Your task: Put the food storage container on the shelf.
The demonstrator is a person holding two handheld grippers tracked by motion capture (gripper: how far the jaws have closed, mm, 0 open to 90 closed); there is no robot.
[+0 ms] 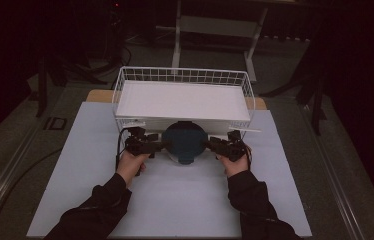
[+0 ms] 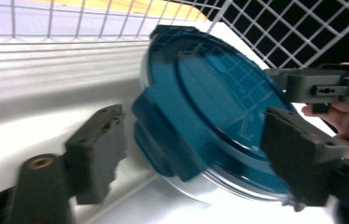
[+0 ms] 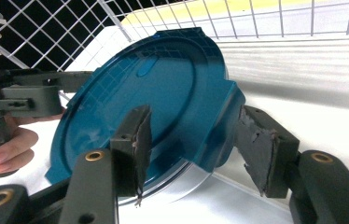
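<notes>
With both hand-held grippers, left (image 1: 161, 145) and right (image 1: 210, 144), open astride the round teal plastic lid's (image 1: 185, 141) side tabs by the white wire basket (image 1: 182, 76), I next close both.

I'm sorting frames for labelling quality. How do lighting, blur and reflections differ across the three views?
High view: dim, the room around the white table nearly black, the round teal plastic lid dark and low in detail. Left gripper view: brighter, with soft smearing on the lid and the near pads. Right gripper view: sharpest, the white wire basket mirrored as a grid on the glossy lid.
</notes>
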